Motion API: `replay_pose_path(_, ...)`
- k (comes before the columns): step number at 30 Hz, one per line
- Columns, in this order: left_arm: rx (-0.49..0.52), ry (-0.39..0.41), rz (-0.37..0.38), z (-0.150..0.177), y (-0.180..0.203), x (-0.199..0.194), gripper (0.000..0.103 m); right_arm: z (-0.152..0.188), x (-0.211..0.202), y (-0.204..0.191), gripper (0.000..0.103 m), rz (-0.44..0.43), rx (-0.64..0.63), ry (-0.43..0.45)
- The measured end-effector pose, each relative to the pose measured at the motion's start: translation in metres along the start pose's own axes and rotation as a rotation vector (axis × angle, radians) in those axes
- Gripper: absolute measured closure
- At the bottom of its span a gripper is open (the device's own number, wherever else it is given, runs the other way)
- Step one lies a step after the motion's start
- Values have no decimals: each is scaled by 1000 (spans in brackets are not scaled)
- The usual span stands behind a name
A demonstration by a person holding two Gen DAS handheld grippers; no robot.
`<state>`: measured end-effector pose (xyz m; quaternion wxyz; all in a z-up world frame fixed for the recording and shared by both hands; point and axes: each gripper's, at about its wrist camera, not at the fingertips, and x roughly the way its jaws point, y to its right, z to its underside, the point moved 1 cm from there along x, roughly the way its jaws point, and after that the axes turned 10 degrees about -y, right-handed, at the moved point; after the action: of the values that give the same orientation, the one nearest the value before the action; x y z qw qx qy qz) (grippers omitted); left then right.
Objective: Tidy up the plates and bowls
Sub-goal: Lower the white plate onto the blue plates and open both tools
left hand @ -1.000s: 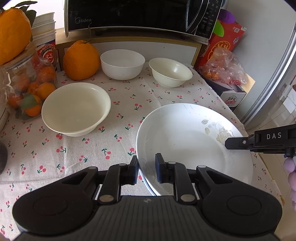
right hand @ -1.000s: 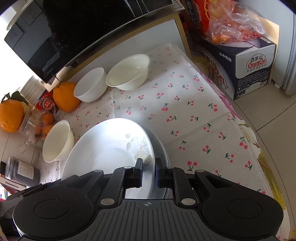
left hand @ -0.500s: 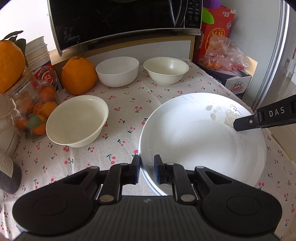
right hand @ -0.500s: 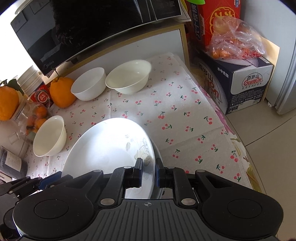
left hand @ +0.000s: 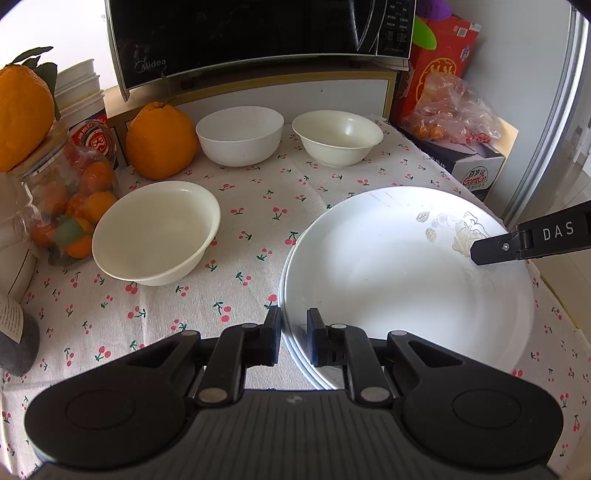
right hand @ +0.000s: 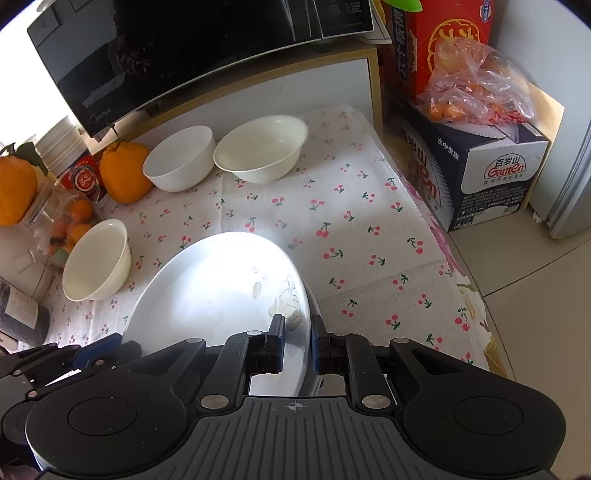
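A: Where was the large white porcelain plate with the pale leaf-and-rose print (left hand: 399, 273)?

B: On the near right part of the cherry-print tablecloth (left hand: 258, 206). A second rim showed under its near-left edge, so it seemed to sit on another plate; I could not tell more than that.

A: And the left gripper (left hand: 293, 338)?

B: Clamped on the plate's near-left rim, one finger outside, one inside.

A: The right gripper (right hand: 297, 341)?

B: Pinched on the right rim beside the printed rose, fingers (right hand: 276, 334) close together with the rim between them. From the left wrist view its black finger lay across the rose.

A: Bowls?

B: Three, all upright and empty. A wide cream bowl (left hand: 157, 230) sat left of the plate, apart from it. A deep white bowl (left hand: 240, 134) and a cream flared bowl (left hand: 338, 136) stood side by side at the far edge, below the black microwave (left hand: 258, 33).

A: Anything else?

B: A large orange citrus fruit (left hand: 160, 138) just left of the deep white bowl, and a glass jar of small oranges (left hand: 70, 206) at the far left.
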<state>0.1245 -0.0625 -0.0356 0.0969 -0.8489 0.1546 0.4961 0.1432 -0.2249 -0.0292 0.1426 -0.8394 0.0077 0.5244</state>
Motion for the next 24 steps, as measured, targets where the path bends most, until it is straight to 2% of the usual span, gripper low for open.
replay_pose_path(6, -13, -2, 13, 0, -2, -1, 90, -2, -4, -2, 86, 38, -32, 8)
replay_pose_path(9, -27, -6, 25, -1, -3, -1, 90, -4, -9, 2, 86, -7, -20, 10)
replay_pose_path(16, -36, -8, 40, -1, -5, -1, 90, -6, -8, 4, 86, -6, -5, 9)
replay_pose_path(19, -58, -9, 53, 0, -8, -3, 81, -6, -9, 2, 86, -9, -9, 5)
replay_pose_path(22, -85, -6, 68, -1, -13, -6, 79, -7, -9, 0, 86, -22, -12, -3)
replay_pose_path(24, -92, -4, 67, 0, -16, -8, 74, -9, -9, -2, 72, -24, -12, 0)
